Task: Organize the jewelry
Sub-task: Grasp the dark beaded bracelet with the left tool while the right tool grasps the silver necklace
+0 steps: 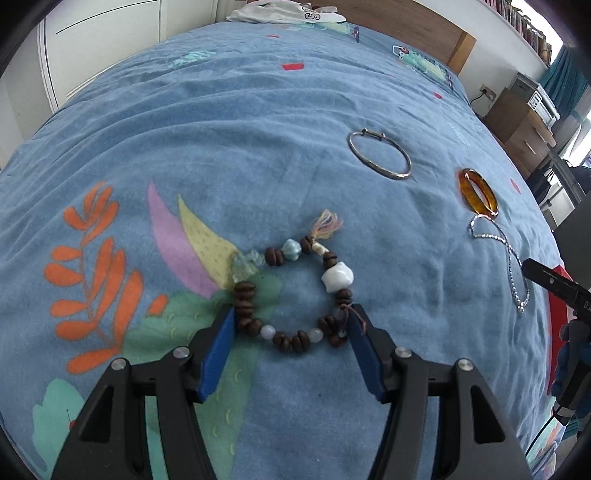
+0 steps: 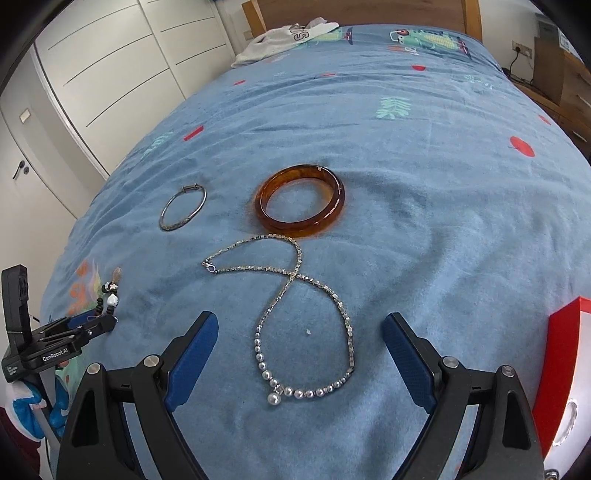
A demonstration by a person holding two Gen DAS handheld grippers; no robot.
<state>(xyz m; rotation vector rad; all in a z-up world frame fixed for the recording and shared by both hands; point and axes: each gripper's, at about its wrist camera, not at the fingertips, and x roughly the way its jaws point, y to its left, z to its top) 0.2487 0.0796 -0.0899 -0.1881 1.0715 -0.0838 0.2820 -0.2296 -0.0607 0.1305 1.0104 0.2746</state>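
Observation:
A brown bead bracelet [image 1: 255, 295] with white and pale blue stones and a tassel lies on the blue bedspread [image 1: 258, 147]. My left gripper [image 1: 293, 317] is open, its blue fingertips either side of the bracelet's near part, touching or nearly touching it. A silver bangle [image 1: 378, 159], an amber bangle [image 1: 478, 195] and a silver pearl necklace [image 1: 511, 273] lie to the right. In the right wrist view my right gripper [image 2: 299, 325] is open and empty, straddling the pearl necklace [image 2: 295, 332]; the amber bangle [image 2: 300, 199] and silver bangle [image 2: 183, 212] lie beyond.
A red and white box [image 2: 565, 369] stands at the right edge. A grey garment [image 2: 284, 37] lies by the wooden headboard [image 2: 362, 11]. White wardrobe doors [image 2: 103, 66] stand on the left, a wooden cabinet [image 1: 524, 122] on the right.

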